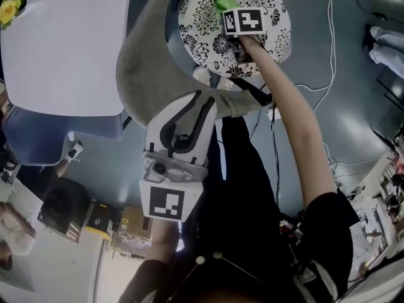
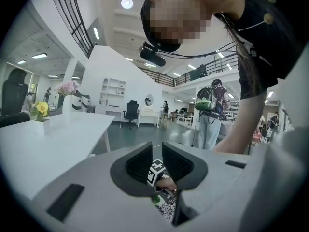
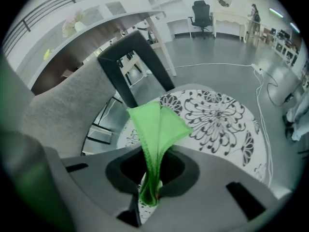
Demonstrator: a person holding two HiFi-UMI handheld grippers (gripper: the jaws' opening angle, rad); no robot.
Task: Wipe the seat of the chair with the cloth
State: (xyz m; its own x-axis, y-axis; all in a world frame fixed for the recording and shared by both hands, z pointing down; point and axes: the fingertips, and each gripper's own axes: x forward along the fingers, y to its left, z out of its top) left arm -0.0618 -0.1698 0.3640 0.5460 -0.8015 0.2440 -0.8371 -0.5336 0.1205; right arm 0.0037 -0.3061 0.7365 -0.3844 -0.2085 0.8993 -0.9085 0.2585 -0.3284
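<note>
The chair's round seat point(image 1: 265, 5) has a black-and-white flower print, and its grey curved backrest point(image 1: 142, 62) stands to the left of it. My right gripper point(image 1: 228, 12) is over the seat, shut on a folded green cloth point(image 1: 222, 2). In the right gripper view the cloth point(image 3: 157, 127) sticks up out of the gripper point(image 3: 152, 178) above the seat point(image 3: 222, 124); whether it touches the seat I cannot tell. My left gripper point(image 1: 201, 103) hovers beside the backrest, away from the seat. Its jaws point(image 2: 157, 166) stand slightly apart with nothing between them.
A white table point(image 1: 63, 43) with yellow flowers point(image 1: 9, 8) stands left of the chair, with a blue chair point(image 1: 38, 137) beneath it. A white cable point(image 1: 328, 55) runs over the floor at the right. A person with a backpack point(image 2: 210, 110) stands far off.
</note>
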